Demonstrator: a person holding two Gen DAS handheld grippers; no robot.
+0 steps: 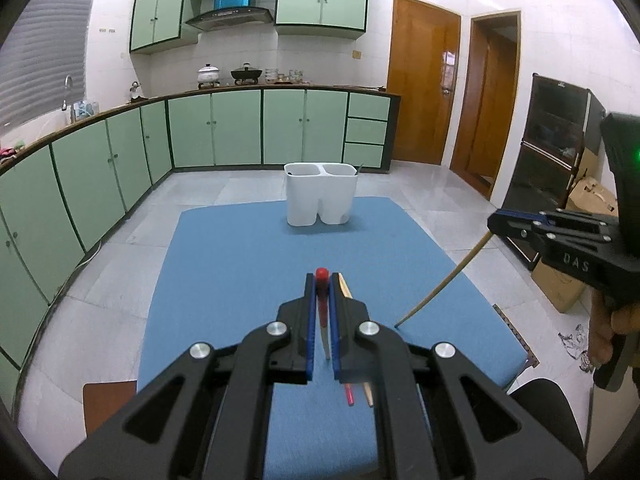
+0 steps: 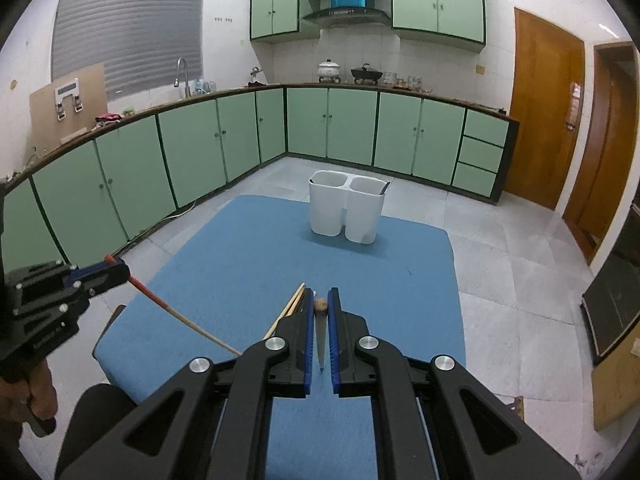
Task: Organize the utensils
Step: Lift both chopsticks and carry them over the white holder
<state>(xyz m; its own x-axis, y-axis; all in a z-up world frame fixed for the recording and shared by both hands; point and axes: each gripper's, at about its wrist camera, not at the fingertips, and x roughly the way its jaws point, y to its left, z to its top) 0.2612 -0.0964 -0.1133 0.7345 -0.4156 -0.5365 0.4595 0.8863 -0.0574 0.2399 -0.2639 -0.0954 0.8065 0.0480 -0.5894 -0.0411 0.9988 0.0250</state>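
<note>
Left gripper (image 1: 321,280), black with blue pads, is clenched on a red-topped chopstick (image 2: 176,314); its pale lower end hangs free above the blue padded mat (image 1: 240,264).

On the mat, near edge: a red-ended chopstick (image 1: 349,396) and a plain wooden one (image 1: 368,396), side by side, partly hidden by the left jaws.

Right gripper (image 2: 321,300), same build, is clamped on a plain wooden chopstick (image 1: 440,284), angled down toward the mat's near right area. "DAS" reads on its body.

White two-compartment utensil holder (image 1: 320,196) stands upright at the mat's far edge, dark utensil tip showing in the right compartment. Mat between grippers and holder is open; tiled floor surrounds the mat.
</note>
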